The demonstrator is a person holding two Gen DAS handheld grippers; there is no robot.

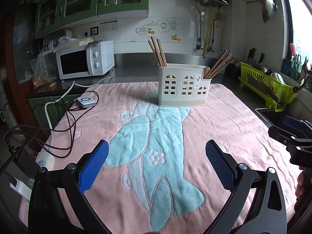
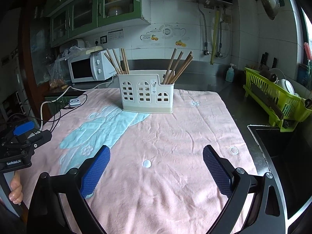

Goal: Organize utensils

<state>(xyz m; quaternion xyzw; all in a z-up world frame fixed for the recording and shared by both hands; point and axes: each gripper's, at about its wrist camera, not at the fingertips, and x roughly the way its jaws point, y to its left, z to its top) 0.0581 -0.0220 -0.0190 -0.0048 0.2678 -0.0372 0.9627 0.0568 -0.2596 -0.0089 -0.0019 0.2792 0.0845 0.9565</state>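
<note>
utensil holder (image 1: pixel 184 84) ahead, hand-held gripper (image 1: pixel 157 156) spread, empty

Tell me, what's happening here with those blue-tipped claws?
A person holds two hand-held grippers over a pink towel. The left gripper and right gripper are both open and empty. Wooden chopsticks already stand at both ends of the white plastic utensil holder; nothing lies loose on the towel.
</note>
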